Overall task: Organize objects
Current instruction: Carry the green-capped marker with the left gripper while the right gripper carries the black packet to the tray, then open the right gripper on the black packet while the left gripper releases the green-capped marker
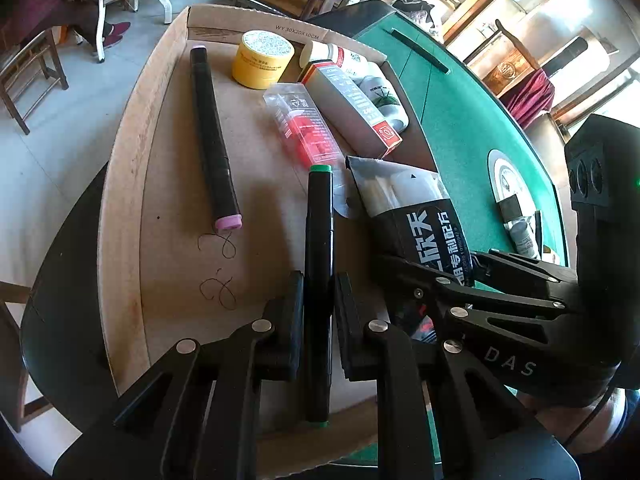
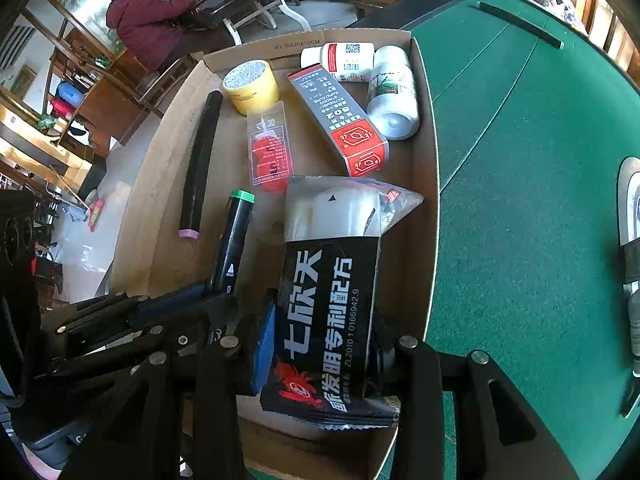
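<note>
A shallow cardboard box (image 1: 128,216) (image 2: 424,184) lies on a green felt table. My left gripper (image 1: 319,320) is shut on a black marker with green caps (image 1: 319,248) (image 2: 234,236), held low over the box floor. My right gripper (image 2: 324,356) is shut on a black and clear packet with white Chinese print (image 2: 328,300) (image 1: 416,216), inside the box at its near right. In the box also lie a black marker with pink caps (image 1: 212,136) (image 2: 200,160), a yellow tape roll (image 1: 262,60) (image 2: 250,86), a clear red packet (image 1: 304,128) (image 2: 268,148), a grey and red carton (image 1: 352,108) (image 2: 340,116) and two white bottles (image 2: 392,92).
The green felt table (image 2: 520,200) (image 1: 452,120) spreads to the right of the box, with a grey object at its right edge (image 2: 632,208). Behind the box are chairs, tables and a seated person (image 2: 148,20). Tiled floor (image 1: 60,152) lies to the left.
</note>
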{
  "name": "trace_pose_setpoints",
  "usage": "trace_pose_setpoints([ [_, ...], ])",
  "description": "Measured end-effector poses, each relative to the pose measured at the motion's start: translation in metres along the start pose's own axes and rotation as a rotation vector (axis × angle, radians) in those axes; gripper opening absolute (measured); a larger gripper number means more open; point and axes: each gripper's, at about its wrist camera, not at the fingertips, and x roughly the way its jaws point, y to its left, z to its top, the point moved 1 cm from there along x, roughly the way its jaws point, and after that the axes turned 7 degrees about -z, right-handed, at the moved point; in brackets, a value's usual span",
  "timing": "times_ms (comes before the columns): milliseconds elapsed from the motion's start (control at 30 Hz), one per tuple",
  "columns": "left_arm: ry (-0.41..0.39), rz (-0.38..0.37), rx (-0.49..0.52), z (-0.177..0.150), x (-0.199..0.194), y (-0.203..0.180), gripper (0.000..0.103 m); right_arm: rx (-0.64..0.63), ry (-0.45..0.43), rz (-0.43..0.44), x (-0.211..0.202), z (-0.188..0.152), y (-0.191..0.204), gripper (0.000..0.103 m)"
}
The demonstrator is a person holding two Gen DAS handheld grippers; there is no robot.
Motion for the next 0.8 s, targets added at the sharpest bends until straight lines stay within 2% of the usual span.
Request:
trace_pose_setpoints([
  [67, 0.0, -0.002, -0.003, -0.001, 0.0, 0.001, 0.014, 0.001, 0.004, -0.005, 0.0, 0.0, 0.002, 0.039],
  [167, -0.004, -0.008, -0.018, -0.002, -0.001, 0.005, 0.014, -0.004, 0.01, -0.033, -0.003, 0.0, 0.003, 0.047],
  [333, -0.01, -0.015, -0.02, -0.003, -0.002, 0.005, 0.014, -0.043, -0.028, -0.089, -0.018, -0.002, 0.007, 0.051],
  [533, -0.008, -0.009, -0.011, -0.005, -0.001, 0.003, 0.014, -0.045, -0.087, -0.118, -0.037, -0.009, 0.002, 0.052],
  [700, 0.008, -0.013, 0.005, -0.007, 0.004, -0.006, 0.014, -0.023, -0.133, -0.108, -0.056, -0.012, -0.007, 0.052],
  [800, 0.034, -0.027, 0.021, -0.008, 0.01, -0.016, 0.015, 0.016, -0.142, -0.067, -0.066, -0.015, -0.017, 0.052],
])
